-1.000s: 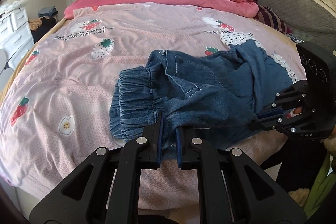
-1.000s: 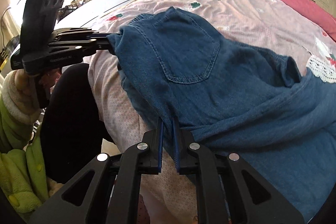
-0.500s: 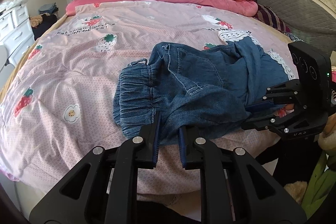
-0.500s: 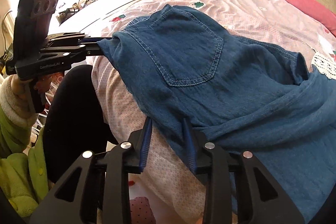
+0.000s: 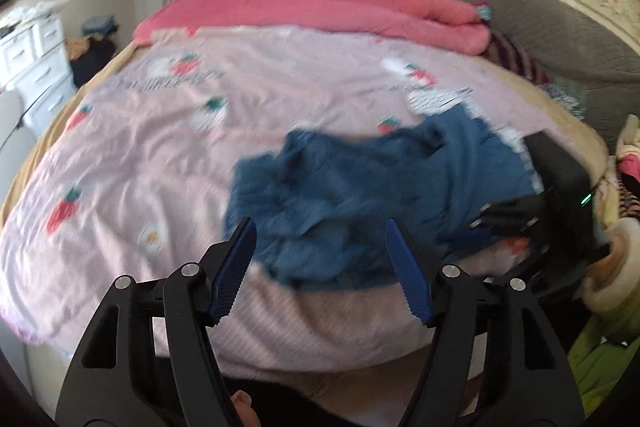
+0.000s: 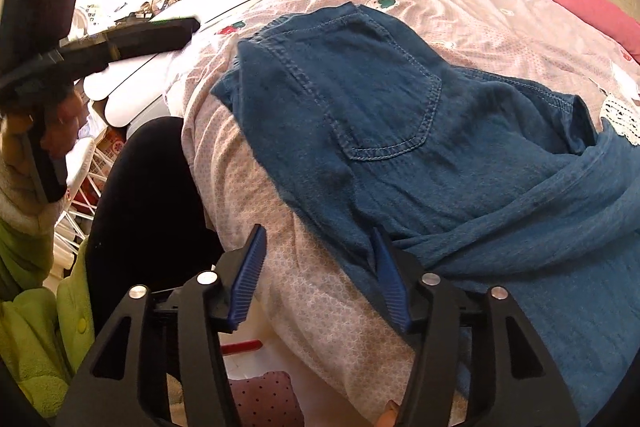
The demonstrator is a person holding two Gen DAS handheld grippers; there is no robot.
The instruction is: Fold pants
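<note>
Pants (image 6: 360, 115), blue denim ones with a stitched back pocket facing up, are lying bunched along the near edge of the bed, on top of a pale pink quilt with a strawberry print (image 5: 152, 155). Part of the fabric droops over that near edge. A white lace trim (image 6: 620, 115) sits just past the denim on the right in the right wrist view.

The left gripper (image 5: 320, 267), black with blue ribbed pads, has its jaws spreading apart right now. The pants' edge shows in the gap between them but the pads aren't pressing on it, so it's loose. That view is pretty blurred, so fine detail on the waistband is hard to make out.

The right gripper (image 6: 318, 277) is the same deal: jaws opening, quilt and a bit of denim hem showing between the pads. Its right pad looks like it's against the fabric, but nothing is being pinched.

At the far edge of the bed there's a rolled-up coral pink blanket (image 5: 320, 11). A grey padded headboard (image 5: 540, 27) runs along the right side, and a white chest of drawers (image 5: 36, 59) stands off to the left of the bed.
</note>
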